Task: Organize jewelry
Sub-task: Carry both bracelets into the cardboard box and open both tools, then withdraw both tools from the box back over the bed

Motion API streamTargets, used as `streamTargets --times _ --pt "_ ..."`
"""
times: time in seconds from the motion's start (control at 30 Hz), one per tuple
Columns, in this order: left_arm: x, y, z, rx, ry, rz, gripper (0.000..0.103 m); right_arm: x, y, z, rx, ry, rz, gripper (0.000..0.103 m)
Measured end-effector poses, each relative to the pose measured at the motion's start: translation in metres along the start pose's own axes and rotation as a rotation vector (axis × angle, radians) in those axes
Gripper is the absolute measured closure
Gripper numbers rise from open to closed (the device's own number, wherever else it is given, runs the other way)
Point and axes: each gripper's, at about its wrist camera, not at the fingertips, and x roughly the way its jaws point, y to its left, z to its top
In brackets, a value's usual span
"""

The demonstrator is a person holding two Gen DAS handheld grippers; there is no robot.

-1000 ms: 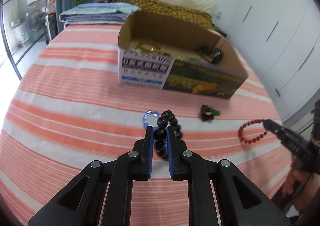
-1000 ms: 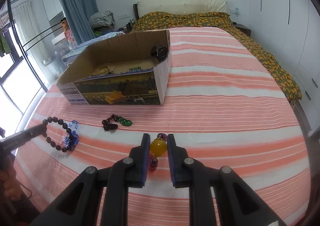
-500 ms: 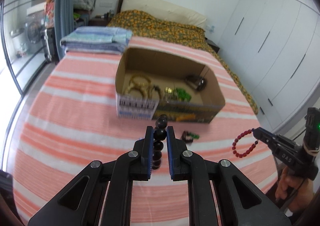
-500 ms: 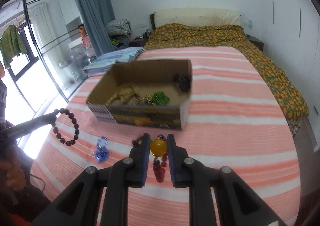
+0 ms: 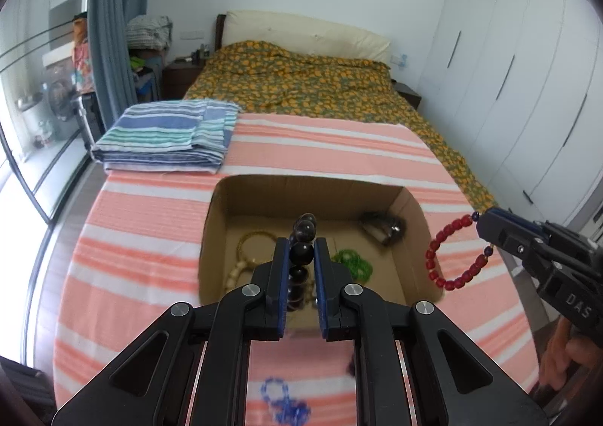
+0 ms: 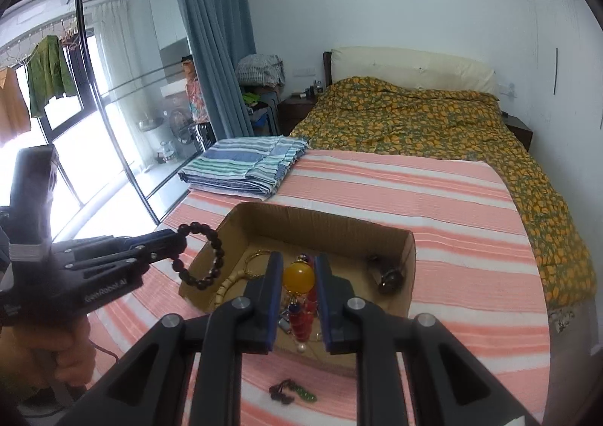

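pinching dark bead bracelet (image 5: 301, 252), red bracelet (image 6: 299, 277)

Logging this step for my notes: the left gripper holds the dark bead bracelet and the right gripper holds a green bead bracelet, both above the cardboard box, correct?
Not quite. The right gripper holds a red bead bracelet with an amber bead, as both wrist views show. The left gripper does hold the dark bead bracelet, above the cardboard box.

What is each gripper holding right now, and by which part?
Left gripper: dark round-bead bracelet, pinched on one bead. Right gripper: red bead bracelet, pinched on its large amber bead.
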Motion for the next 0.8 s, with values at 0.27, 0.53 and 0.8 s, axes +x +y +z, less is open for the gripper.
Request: streamTargets --times 0.27,0.53,0.8 --pt "0.048 -0.002 0.003 0.001 0.056 0.040 0.092 0.053 -0.015 -0.004 0.042 0.076 -0.004 0.085" --pt "0.070 0.004 -0.018 -0.009 0.134 0.089 0.035 0.055 -0.022 -0.015 0.078 0.067 -0.041 0.041" --pt "0.041 0.006 -0.044 -0.004 0.081 0.175 0.002 0.034 -0.023 -0.041 0.095 0.056 -0.107 0.031"
